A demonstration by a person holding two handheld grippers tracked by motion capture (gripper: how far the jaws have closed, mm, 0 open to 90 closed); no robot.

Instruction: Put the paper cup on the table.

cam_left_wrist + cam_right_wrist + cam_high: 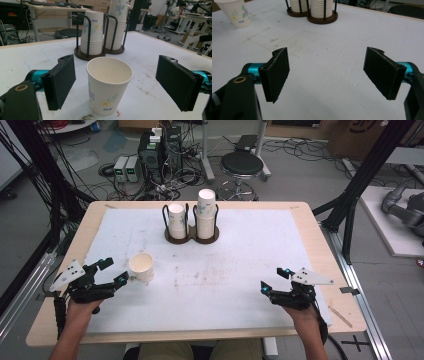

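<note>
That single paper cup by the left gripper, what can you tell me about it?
The cup is white paper with a rolled rim and a printed pattern of blue flowers and green leaves, plus small blue lettering near its base. It stands upright and empty on the white table cover, apart from the two stacks in the dark holder behind it. The left gripper is open with a jaw on either side of the cup; neither jaw touches it in the left gripper view.
</note>
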